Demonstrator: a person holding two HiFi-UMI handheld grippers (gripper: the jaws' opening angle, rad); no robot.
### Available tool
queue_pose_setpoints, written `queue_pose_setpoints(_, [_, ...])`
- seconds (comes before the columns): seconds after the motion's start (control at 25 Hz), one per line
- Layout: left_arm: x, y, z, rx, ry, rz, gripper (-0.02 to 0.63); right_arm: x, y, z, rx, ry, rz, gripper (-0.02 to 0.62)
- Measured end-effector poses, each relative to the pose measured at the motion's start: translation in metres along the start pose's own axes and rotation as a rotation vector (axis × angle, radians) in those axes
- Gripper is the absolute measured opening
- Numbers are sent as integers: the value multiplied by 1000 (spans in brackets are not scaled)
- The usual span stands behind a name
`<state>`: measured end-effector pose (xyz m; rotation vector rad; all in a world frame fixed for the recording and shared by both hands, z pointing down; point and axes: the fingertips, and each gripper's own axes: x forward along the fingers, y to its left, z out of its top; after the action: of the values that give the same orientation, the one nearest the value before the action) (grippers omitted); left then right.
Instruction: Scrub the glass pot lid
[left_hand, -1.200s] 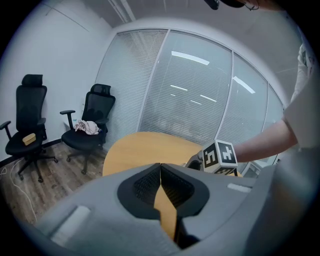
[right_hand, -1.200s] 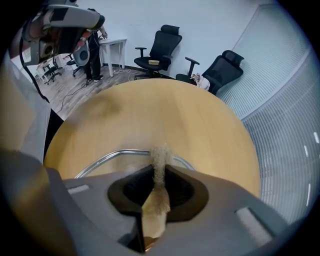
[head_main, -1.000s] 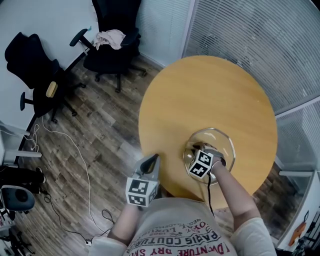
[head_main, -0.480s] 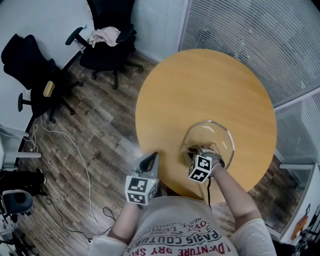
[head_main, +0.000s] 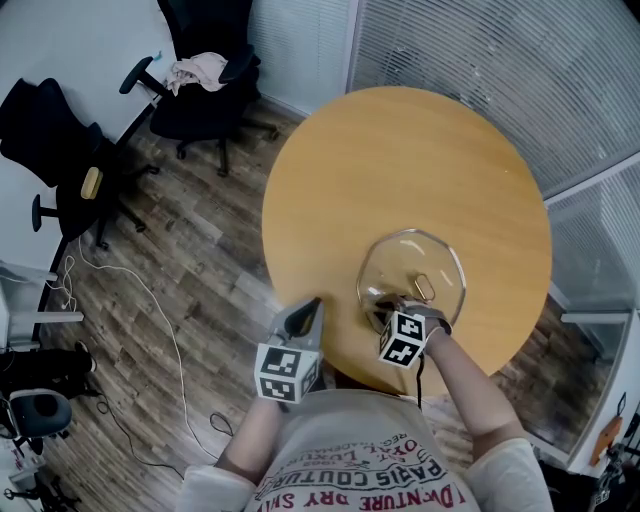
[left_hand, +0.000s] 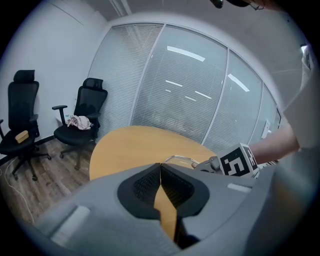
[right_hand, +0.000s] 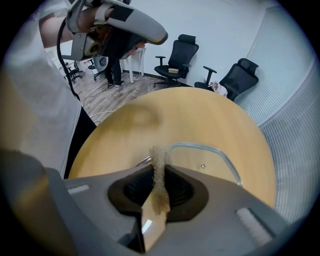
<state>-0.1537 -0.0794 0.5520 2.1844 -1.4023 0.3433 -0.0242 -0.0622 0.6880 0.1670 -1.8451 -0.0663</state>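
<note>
The glass pot lid (head_main: 400, 258) lies flat on the round wooden bench (head_main: 400, 150), towards the edge nearest the person. The right gripper (head_main: 388, 302) reaches over the lid's near rim, its fingers clamped on a tan, fibrous scrub pad (right_hand: 160, 182) whose tip pokes out at that rim. The left gripper (head_main: 309, 306) hangs just off the bench edge, well apart from the lid, its fingers pressed together at the tips with nothing between them. A black office chair (head_main: 205, 95) by the wall carries a crumpled cloth (head_main: 195, 68).
</note>
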Motion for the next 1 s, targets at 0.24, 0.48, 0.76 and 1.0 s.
queue_pose_setpoints(0.24, [9, -12, -5, 13, 13, -30, 8, -2, 22, -10, 43, -1, 66, 66])
queue_pose_setpoints(0.48, [11, -25, -7, 14, 24, -51, 8, -7, 43, -19, 163, -39, 132, 66])
queue_pose_setpoints(0.76, [10, -38, -5, 36, 25, -69, 8, -14, 65, -34, 267, -67, 196, 66])
queue_pose_setpoints(1.0, [13, -50, 7, 72, 11, -86, 8, -27, 65, -43, 344, -100, 197, 66])
